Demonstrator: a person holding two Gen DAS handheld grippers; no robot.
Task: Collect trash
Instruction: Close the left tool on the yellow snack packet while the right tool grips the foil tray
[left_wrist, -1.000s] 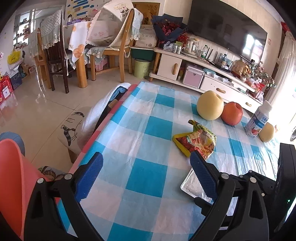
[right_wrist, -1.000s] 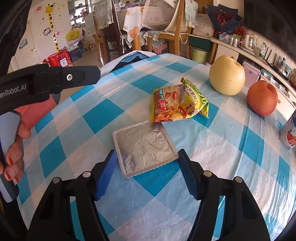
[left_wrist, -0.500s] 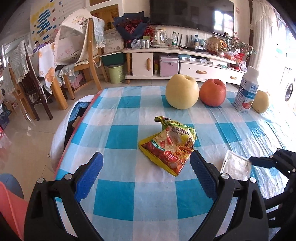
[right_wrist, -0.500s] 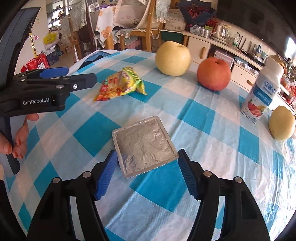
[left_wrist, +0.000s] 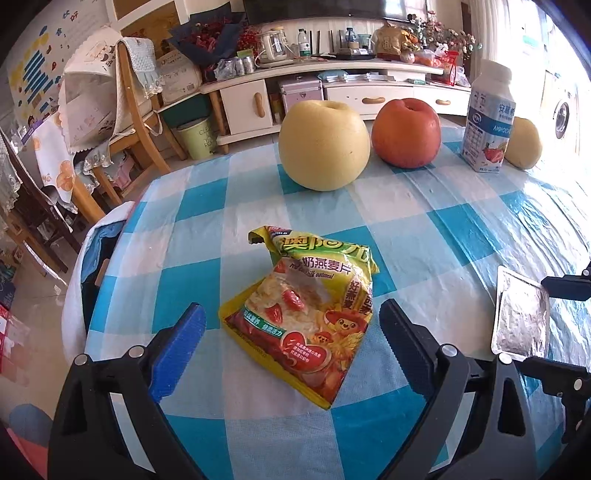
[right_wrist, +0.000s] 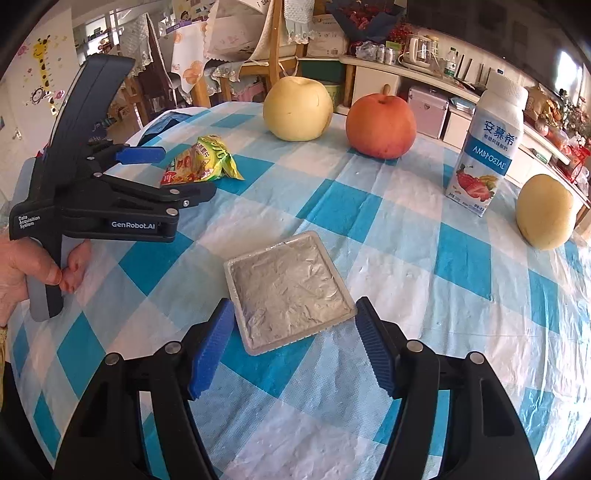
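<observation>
Both grippers swung in over the table since a second ago: left gripper (left_wrist: 291, 339), jaws apart, now brackets the snack wrapper (left_wrist: 303, 317) mid-frame, and right gripper (right_wrist: 291, 347), jaws apart, brackets the foil tray (right_wrist: 288, 291), so both grabs look close.

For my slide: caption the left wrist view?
Open left gripper straddles a snack wrapper on the checked tablecloth.

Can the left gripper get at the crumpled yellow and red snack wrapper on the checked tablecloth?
Probably yes. The left gripper is open, its blue pads either side of the crumpled yellow and red snack wrapper, nothing between them; the foil-topped square tray lies well aside.
</observation>
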